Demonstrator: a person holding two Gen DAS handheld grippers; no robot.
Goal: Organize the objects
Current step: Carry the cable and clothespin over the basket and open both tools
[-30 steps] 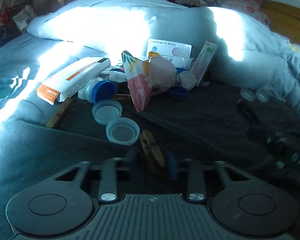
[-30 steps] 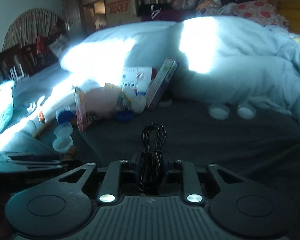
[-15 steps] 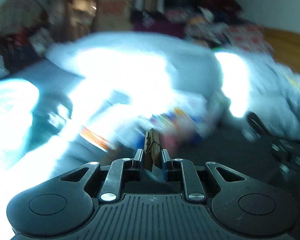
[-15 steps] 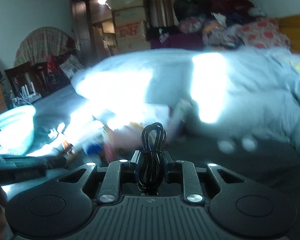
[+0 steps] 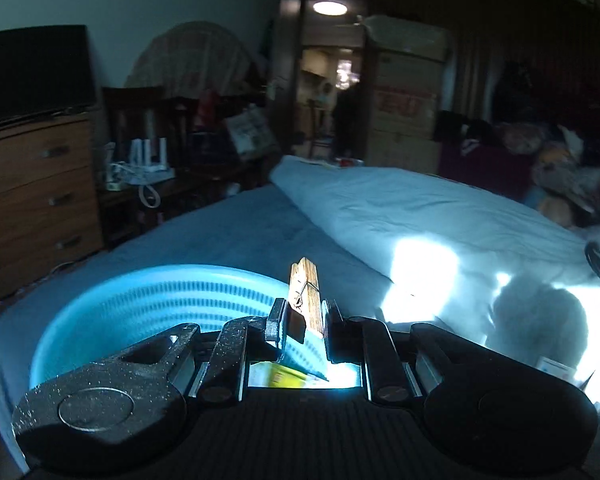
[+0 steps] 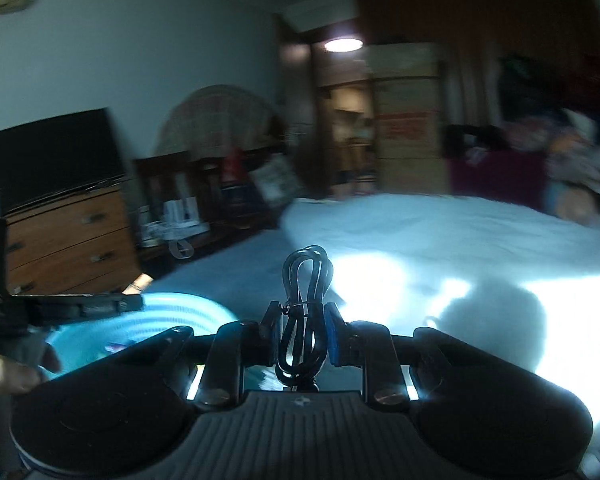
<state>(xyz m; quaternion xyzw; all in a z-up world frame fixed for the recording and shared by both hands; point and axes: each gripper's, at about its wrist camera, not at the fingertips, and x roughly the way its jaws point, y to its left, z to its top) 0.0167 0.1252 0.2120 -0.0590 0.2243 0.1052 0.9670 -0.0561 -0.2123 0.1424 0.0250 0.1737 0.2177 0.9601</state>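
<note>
Left wrist view: the left gripper (image 5: 303,322) is closed tight on a wooden clothespin (image 5: 306,295), which stands upright between its fingers. Just below and beyond the fingertips, from about 9 o'clock round to 12 o'clock of the gripper, lies the light blue basket (image 5: 140,300) on the bed (image 5: 240,236). Something yellow and white (image 5: 278,378) shows inside the basket, so by my reading some sorting is already done. The folded quilt (image 5: 420,216) runs off toward 2 o'clock.

Right wrist view: the right gripper (image 6: 302,336) is clamped on a coiled black cable (image 6: 304,312), its loops poking up past the fingers. The basket (image 6: 172,316) sits at 9 o'clock, with the left gripper (image 6: 134,302) reaching in over its rim. The picture is blurred, and whatever lies in the basket cannot be made out here.

Judgement: both pieces are picked up and carried near the basket; neither has been dropped in yet. Releasing them remains, and how much clutter is left elsewhere on the bed these views do not show.
</note>
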